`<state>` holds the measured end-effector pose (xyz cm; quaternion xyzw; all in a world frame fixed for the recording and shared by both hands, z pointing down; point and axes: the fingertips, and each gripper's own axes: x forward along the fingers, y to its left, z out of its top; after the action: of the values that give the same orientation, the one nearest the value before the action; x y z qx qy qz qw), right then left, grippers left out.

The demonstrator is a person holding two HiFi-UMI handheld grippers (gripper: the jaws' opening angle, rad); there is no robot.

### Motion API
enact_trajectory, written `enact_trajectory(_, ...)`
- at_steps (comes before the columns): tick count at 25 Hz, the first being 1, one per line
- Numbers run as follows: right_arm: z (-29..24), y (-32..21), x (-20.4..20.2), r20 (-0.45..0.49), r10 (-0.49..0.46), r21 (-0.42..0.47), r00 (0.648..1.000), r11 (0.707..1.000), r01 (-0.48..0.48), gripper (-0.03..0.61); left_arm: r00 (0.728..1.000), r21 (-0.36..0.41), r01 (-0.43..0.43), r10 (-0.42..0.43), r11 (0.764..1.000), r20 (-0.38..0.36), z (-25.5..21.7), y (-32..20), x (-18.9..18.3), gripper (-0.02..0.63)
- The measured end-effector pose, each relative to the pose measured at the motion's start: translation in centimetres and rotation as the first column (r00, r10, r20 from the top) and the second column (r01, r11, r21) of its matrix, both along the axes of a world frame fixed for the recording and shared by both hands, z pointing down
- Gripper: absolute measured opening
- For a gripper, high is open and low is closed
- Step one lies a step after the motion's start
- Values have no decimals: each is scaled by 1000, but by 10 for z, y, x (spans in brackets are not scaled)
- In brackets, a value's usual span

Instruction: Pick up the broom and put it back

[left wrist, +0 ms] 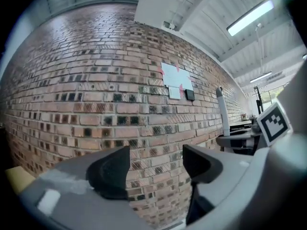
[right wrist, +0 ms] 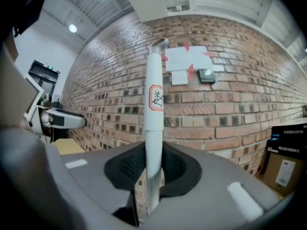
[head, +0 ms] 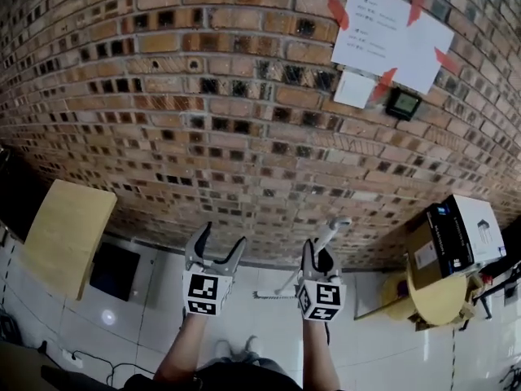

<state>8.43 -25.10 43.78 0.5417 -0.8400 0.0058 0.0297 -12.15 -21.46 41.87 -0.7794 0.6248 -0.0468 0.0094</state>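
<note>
The broom's pale grey handle (right wrist: pixel 154 104) stands upright between the pads of my right gripper (right wrist: pixel 152 166), which is shut on it. In the head view the handle's top (head: pixel 332 227) sticks up just above the right gripper (head: pixel 320 255), in front of the brick wall (head: pixel 203 96). The lower shaft slants down to the left towards the white floor (head: pixel 277 287). My left gripper (head: pixel 220 239) is held level beside it, to the left. Its jaws stand apart with only the wall showing between them (left wrist: pixel 156 164). The handle (left wrist: pixel 223 114) shows at the right of the left gripper view.
A wooden board (head: pixel 65 235) leans at the left over a black box (head: pixel 114 271). At the right are stacked cartons (head: pixel 456 239) and a round wooden stool (head: pixel 435 300). Taped papers (head: pixel 391 35) and a small black device (head: pixel 403 104) hang on the wall. Cables (head: pixel 81 361) lie on the floor.
</note>
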Motion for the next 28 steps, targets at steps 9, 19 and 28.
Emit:
enact_trajectory(9,-108,52,9,155,39,216,987,974,-72,72,1000,106,17,-15,994,-18,-54,20,-5,345)
enact_trajectory(19,-138,66,2,252,45,263,967,958,-113,71,999,134,42,-38,990,-34,-89,24,-17,344)
enact_trajectory(28,-130,60,-8,233,71,233,970,964,-127,71,997,150,63,-57,987,-48,-95,18,-24,344)
